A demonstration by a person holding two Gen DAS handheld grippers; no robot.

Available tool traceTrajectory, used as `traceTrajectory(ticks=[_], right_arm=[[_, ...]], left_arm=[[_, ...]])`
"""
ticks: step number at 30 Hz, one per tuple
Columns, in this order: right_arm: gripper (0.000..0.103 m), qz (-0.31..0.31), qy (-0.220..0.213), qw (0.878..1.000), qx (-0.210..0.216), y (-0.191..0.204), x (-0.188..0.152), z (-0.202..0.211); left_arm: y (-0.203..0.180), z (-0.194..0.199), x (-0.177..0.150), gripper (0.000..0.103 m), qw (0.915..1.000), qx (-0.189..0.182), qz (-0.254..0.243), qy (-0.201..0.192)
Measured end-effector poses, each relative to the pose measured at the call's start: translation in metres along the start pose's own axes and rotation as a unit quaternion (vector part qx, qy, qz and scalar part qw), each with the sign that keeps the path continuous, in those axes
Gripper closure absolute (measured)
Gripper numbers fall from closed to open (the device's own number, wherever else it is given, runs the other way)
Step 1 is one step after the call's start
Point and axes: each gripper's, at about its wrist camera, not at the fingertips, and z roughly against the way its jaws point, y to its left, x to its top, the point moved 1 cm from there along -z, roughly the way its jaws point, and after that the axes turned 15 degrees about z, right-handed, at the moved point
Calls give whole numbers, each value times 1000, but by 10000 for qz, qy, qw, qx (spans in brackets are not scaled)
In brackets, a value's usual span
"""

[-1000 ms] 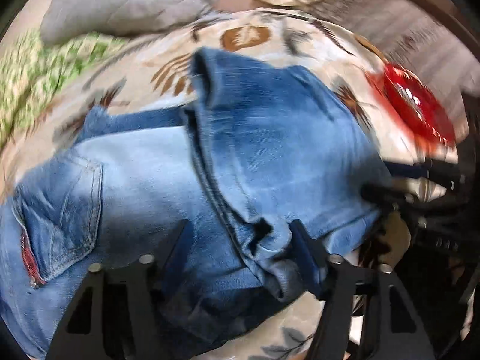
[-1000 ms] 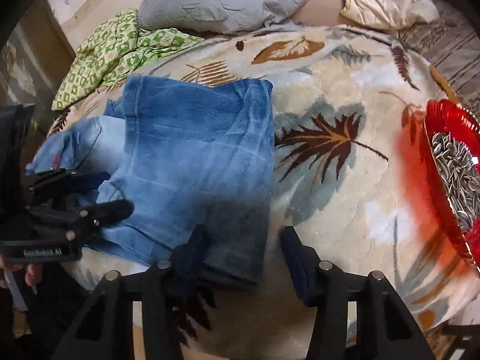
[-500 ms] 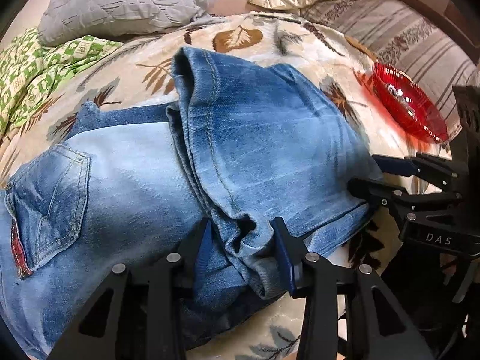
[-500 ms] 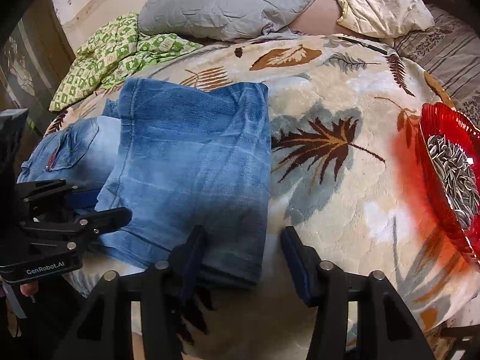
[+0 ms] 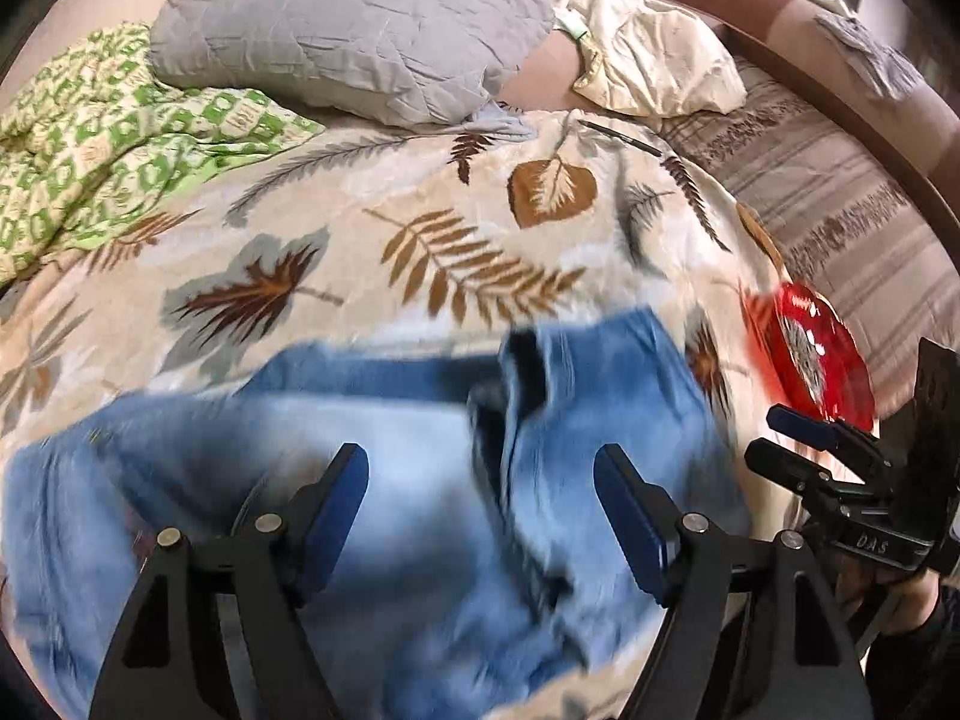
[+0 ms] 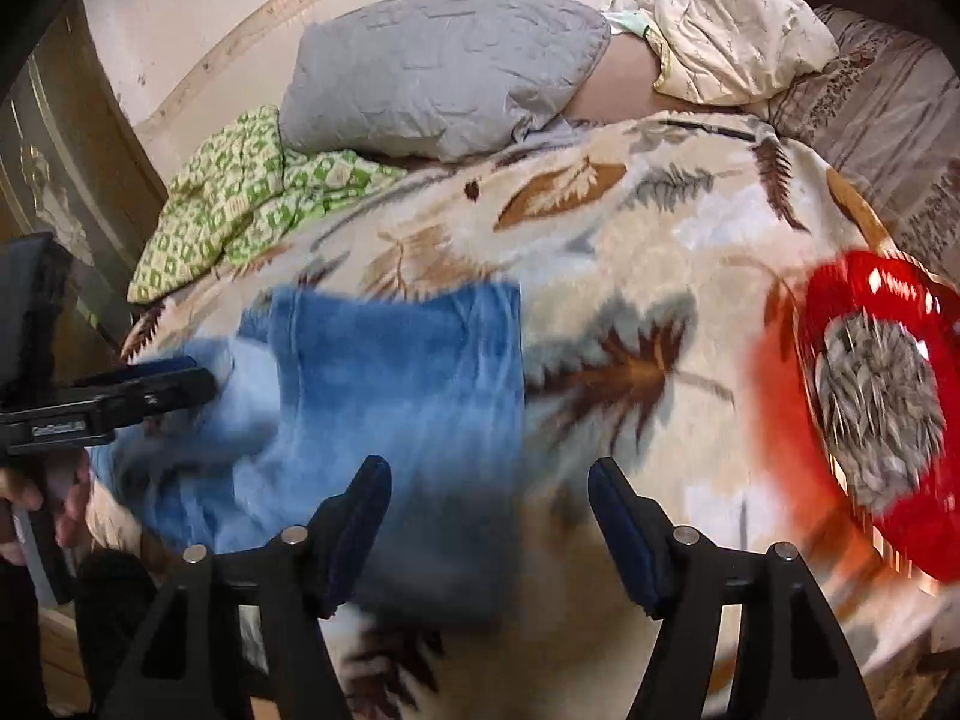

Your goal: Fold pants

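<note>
Left wrist: left gripper [image 5: 480,510] opening, empty, above jeans [image 5: 372,456].

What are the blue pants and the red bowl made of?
The pants look like denim: faded, washed blue cloth with a stitched hem, matte. The red bowl looks like glossy see-through plastic or glass, judging by its shine and red glow on the blanket; which one is unclear.

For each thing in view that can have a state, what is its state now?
Jeans: folded over, lying on the leaf blanket, not gripped.
Left tool: jaws opening, nothing pressed between them.
Right tool: jaws opening, nothing pressed between them.
Red bowl: upright on the blanket, holding seeds.
</note>
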Motion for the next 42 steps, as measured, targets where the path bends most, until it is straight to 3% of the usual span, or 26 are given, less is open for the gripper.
traceTrajectory(ticks=[7,9,10,11,13,14,15,17,19,25,28,31,33,35,41,42], right_arm=[[31,-426,455,9967,520,-25,40,-67],[35,-485,769,9930,755,-27,36,-93],[42,-475,754,9925,837,-25,35,-97],[52,-305,659,9938,839,-19,36,-95],[66,-21,650,9952,734,-9,38,-90],[70,70,647,9958,640,-7,40,-87],[76,131,615,9963,581,-6,41,-82],[82,153,498,9968,602,-9,45,-70],[94,239,342,9964,733,-9,48,-57],[94,787,215,9934,801,8,64,-42],[95,748,99,9948,688,-1,74,-39],[95,576,18,9966,583,-17,81,-36],[95,456,254,9972,526,-24,73,-49],[94,421,583,9960,525,-26,56,-69],[80,453,718,9959,303,-23,47,-84],[73,543,761,9954,196,-22,50,-77]], left_arm=[[-6,-78,10,25,9976,416,-120,545],[-3,-85,2,25,9980,410,-280,381],[-7,-82,-2,28,9975,476,-425,316],[-8,-81,-4,32,9972,493,-471,317],[-10,-76,-5,61,9976,333,-472,371],[-10,-71,-4,69,9982,222,-433,364],[-11,-66,-3,83,9985,135,-422,337],[-13,-56,-2,85,9988,-19,-418,265],[-15,-52,-1,88,9987,-254,-357,267],[-33,-60,9,90,9970,-729,-158,227],[-43,-50,21,90,9940,-1089,-91,-41],[-43,-55,32,90,9975,-684,42,185],[-27,-67,27,89,9974,-280,307,582],[-10,-83,13,88,9949,-200,365,923],[-7,-81,3,84,9970,-135,284,712],[-8,-74,2,72,9976,-89,256,633]])
